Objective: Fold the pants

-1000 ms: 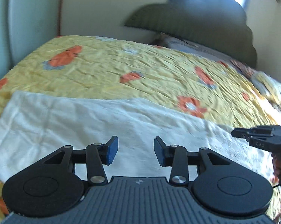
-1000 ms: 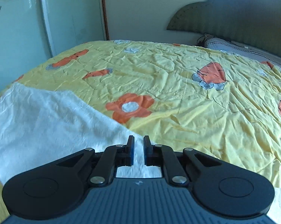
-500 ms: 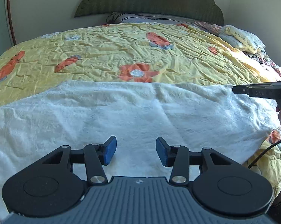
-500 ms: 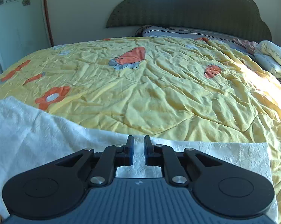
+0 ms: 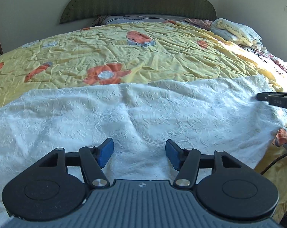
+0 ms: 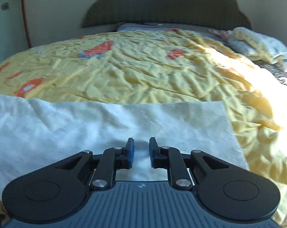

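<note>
White textured pants (image 5: 139, 114) lie spread flat across the near part of a yellow flowered quilt (image 5: 143, 57). My left gripper (image 5: 139, 154) is open, its blue pads wide apart just above the white cloth near its front edge. My right gripper (image 6: 141, 151) is partly open above the right end of the pants (image 6: 124, 125), with nothing between its pads. The tip of the right gripper shows at the right edge of the left wrist view (image 5: 276, 99), over the pants' right end.
A dark headboard (image 5: 137, 1) stands at the far end of the bed. Folded bedding and pillows (image 5: 236, 31) lie at the far right. A wardrobe door (image 6: 8, 15) stands left of the bed. A black cable (image 5: 276, 159) hangs at the right.
Both views have swung round to face the headboard. My right gripper, nearly shut before, has opened a little. My left gripper has opened wider.
</note>
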{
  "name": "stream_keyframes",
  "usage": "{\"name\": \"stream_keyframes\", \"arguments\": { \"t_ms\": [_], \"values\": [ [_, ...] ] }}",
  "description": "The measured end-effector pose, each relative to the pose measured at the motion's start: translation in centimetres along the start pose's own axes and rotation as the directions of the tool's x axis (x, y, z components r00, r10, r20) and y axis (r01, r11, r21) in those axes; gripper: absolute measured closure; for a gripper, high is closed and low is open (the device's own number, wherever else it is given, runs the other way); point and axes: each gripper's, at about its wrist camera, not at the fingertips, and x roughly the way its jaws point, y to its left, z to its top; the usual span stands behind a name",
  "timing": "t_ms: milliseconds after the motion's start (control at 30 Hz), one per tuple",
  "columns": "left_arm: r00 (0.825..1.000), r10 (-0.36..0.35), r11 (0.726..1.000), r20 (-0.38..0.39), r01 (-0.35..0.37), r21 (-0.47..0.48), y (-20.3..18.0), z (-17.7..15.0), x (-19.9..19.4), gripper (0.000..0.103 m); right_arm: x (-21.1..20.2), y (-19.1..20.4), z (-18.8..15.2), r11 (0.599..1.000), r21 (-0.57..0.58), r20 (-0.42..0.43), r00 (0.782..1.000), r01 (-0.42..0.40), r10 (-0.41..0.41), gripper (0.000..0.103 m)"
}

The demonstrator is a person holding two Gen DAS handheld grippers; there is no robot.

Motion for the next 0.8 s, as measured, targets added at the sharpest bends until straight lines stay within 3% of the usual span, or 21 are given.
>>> {"name": "stream_keyframes", "arguments": {
  "t_ms": [67, 100, 167, 233, 300, 367, 400, 467, 500, 567, 633, 800],
  "values": [
    [1.000, 0.011, 1.000, 0.018, -0.012, 0.026, -0.5, 0.2, -0.4, 0.039, -1.3, -1.6, -0.5, 0.986, 0.082, 0.051, 0.988, 0.144, -0.148, 0.086],
    [0.999, -0.004, 1.000, 0.032, 0.003, 0.029, -0.7, 0.3, -0.7, 0.039, -2.5, -2.6, -0.8, 0.983, 0.138, 0.078, 0.989, 0.117, -0.129, 0.086],
    [0.999, -0.029, 0.999, 0.039, 0.029, 0.025, -1.0, 0.4, -0.7, 0.037, -4.2, -4.0, -1.5, 0.975, 0.217, 0.095, 0.995, -0.047, 0.027, 0.085],
    [0.999, -0.044, 0.999, 0.018, 0.043, 0.021, -1.5, 0.4, 0.1, 0.036, -4.4, -3.6, -2.2, 0.957, 0.203, 0.034, 0.978, -0.209, 0.207, 0.076],
    [1.000, -0.023, 0.999, 0.013, 0.023, 0.023, -2.0, 0.0, 0.8, 0.034, -4.5, -1.8, -3.2, 0.959, 0.101, -0.016, 0.963, -0.265, 0.267, 0.053],
    [1.000, -0.010, 0.999, 0.029, 0.009, 0.042, -2.3, -0.2, 0.9, 0.031, -4.6, -0.6, -4.1, 0.991, -0.001, -0.007, 0.991, -0.136, 0.136, 0.049],
    [0.999, -0.007, 0.999, 0.032, 0.005, 0.051, -2.4, -0.3, 0.9, 0.030, -4.6, -1.1, -4.2, 0.999, 0.008, 0.010, 0.998, -0.054, 0.054, 0.046],
    [0.999, -0.002, 0.999, 0.039, 0.000, 0.048, -2.1, -0.4, 1.0, 0.026, -5.3, -2.8, -4.1, 0.984, 0.100, 0.031, 0.988, 0.145, -0.149, 0.045],
    [0.999, 0.003, 0.999, 0.044, -0.005, 0.040, -1.9, -0.6, 1.0, 0.021, -5.9, -4.1, -4.1, 0.970, 0.168, 0.042, 0.981, 0.178, -0.187, 0.043],
    [0.998, 0.018, 1.000, 0.054, -0.019, 0.018, -1.6, -0.8, 1.3, 0.013, -7.7, -6.2, -4.4, 0.948, 0.314, 0.104, 0.992, 0.041, -0.077, 0.043],
    [0.997, 0.026, 1.000, 0.067, -0.027, 0.012, -1.6, -1.1, 1.4, 0.009, -8.7, -7.2, -5.2, 0.892, 0.431, 0.129, 0.988, -0.138, 0.090, 0.040],
    [0.995, 0.038, 0.999, 0.091, -0.041, 0.020, -1.7, -1.4, 1.3, 0.008, -8.3, -6.9, -7.5, 0.787, 0.570, 0.068, 0.969, -0.235, 0.239, 0.040]
  ]
}}
